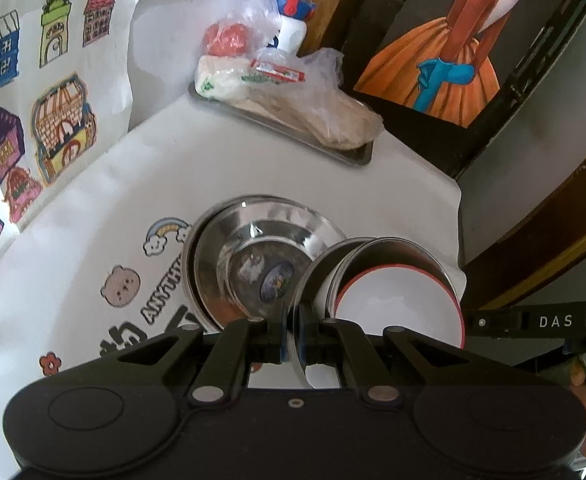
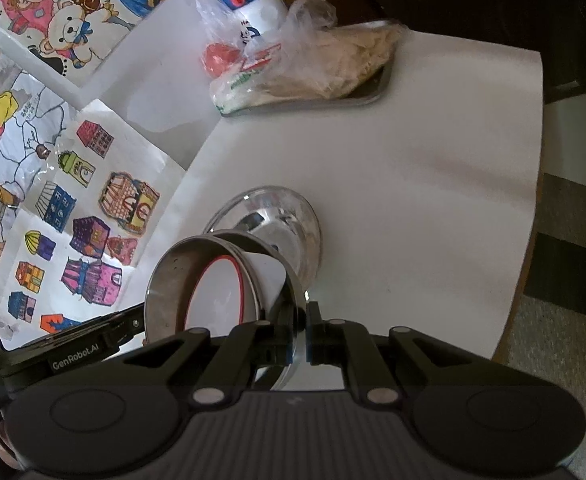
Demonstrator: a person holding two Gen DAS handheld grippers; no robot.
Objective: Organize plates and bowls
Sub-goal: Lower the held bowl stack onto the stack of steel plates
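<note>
I held a steel bowl (image 2: 213,280), white bowl (image 2: 221,292) nested inside, by opposite rims, left gripper (image 1: 295,334) and right gripper (image 2: 305,334) both clamped thin, at five o'clock of the steel plates (image 1: 253,248); uneven lifting could tip the white bowl out.

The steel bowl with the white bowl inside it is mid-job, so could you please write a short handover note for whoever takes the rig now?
Left tongs: shut on the steel bowl rim.
Right tongs: shut on the opposite rim.
The white red-rimmed bowl sits tilted inside it.
Steel plates lie stacked on the table beyond it.
Done: bowls nested.
Left: set them down, probably on the plates.
</note>
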